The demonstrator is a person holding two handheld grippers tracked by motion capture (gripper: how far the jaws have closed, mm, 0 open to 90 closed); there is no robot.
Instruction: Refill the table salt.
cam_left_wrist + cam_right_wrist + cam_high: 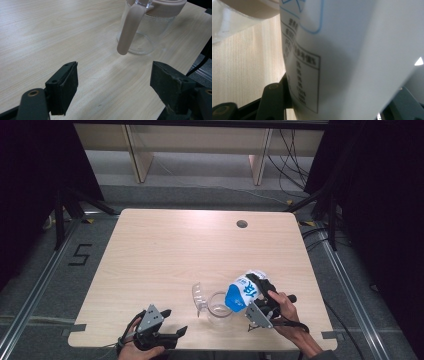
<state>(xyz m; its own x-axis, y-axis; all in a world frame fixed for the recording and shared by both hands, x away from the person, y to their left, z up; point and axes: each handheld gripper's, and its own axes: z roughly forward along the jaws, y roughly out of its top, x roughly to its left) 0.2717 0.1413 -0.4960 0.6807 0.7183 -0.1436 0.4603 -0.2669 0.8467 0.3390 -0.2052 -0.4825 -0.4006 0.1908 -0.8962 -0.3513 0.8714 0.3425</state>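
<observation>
A white and blue carton (245,291) is tipped over a clear glass jug (218,309) near the table's front edge. My right gripper (261,296) is shut on the carton, whose printed white side (342,60) looms close in the right gripper view. The jug has a beige rim and handle (128,27), and its clear lid (198,296) hangs open to the left. My left gripper (172,322) rests open at the front left of the jug, its pads (67,85) wide apart with bare table between them.
The light wooden table (165,250) has a cable hole (242,224) at the back right. Black cables trail on the grey floor to the right, and table legs stand behind.
</observation>
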